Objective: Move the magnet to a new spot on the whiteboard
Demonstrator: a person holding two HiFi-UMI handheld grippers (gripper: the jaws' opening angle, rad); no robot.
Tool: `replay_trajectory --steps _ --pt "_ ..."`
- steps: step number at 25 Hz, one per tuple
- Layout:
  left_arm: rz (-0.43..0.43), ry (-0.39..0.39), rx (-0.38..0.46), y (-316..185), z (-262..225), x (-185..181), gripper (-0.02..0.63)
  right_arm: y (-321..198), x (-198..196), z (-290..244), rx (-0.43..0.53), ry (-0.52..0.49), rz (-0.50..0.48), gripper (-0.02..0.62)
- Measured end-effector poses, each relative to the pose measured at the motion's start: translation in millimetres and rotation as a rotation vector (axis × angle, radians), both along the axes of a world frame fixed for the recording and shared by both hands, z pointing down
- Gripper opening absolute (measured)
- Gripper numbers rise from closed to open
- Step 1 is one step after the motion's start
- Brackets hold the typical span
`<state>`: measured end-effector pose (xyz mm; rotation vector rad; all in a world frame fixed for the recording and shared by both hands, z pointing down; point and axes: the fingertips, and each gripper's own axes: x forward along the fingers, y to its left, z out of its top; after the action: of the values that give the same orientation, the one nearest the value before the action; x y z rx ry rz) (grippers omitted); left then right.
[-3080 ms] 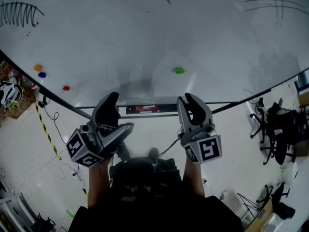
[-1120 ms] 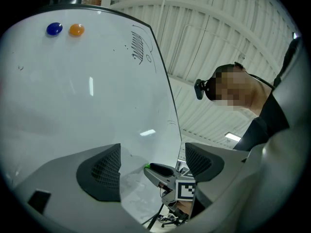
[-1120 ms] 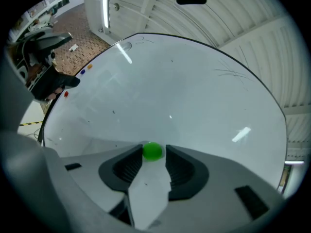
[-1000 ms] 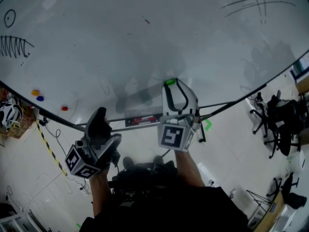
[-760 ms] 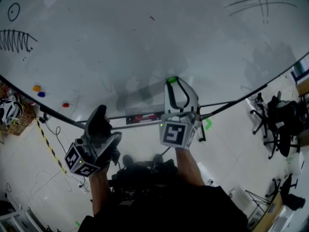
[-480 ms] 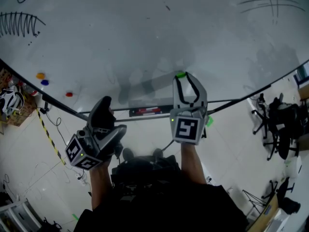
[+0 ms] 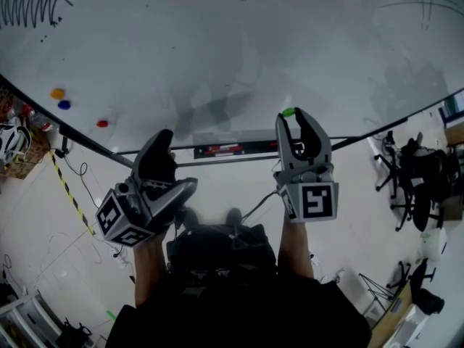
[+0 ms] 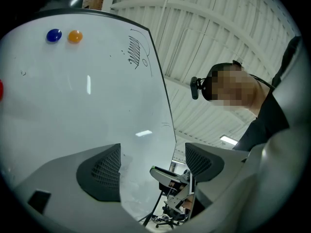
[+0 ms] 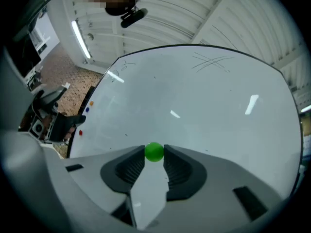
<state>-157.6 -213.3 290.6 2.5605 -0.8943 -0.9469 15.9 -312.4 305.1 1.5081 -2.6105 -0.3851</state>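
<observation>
text: none legible | whiteboard (image 7: 217, 35): pen scribbles (image 7: 29, 7) only, no words

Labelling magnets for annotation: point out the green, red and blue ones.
green magnet (image 9: 154, 151): right gripper view, its centre.
red magnet (image 7: 102, 123): head view, its centre.
blue magnet (image 8: 54, 35): left gripper view, its centre.

Cool, even indoor light. A ceiling strip lamp (image 9: 80, 39) throws bright glare streaks on the whiteboard (image 9: 209, 106). Soft grey shadows cross it in the head view. Every view bulges at the edges, with black corners in both gripper views.
</observation>
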Motion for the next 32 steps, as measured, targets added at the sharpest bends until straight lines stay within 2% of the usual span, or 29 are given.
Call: replay_trajectory --steps 5,14,22,28,32 --pt "0.027 0.037 -0.021 6.6 7.7 -10.8 0.413 17.2 -0.6 -1.0 -0.043 -0.108 -0.071 0.149" --pt "0.088 0.077 -0.054 9.2 24.3 -28.7 0.413 45.5 -10.2 7.3 -0.096 -0.226 -0.098 0.149" --pt "0.144 0.102 -0.058 8.3 35.7 -30.4 0.413 67.2 -10.0 14.9 -0.112 -0.213 -0.067 0.149" --pt "0.105 0.068 -0.010 25.0 17.6 -21.3 0.413 76.0 -9.2 2.2 -0.067 -0.232 -0.132 0.149" --pt "0.075 0.025 0.017 35.7 3.4 0.6 0.413 84.3 6.5 -11.3 -0.034 -0.251 -0.171 0.149"
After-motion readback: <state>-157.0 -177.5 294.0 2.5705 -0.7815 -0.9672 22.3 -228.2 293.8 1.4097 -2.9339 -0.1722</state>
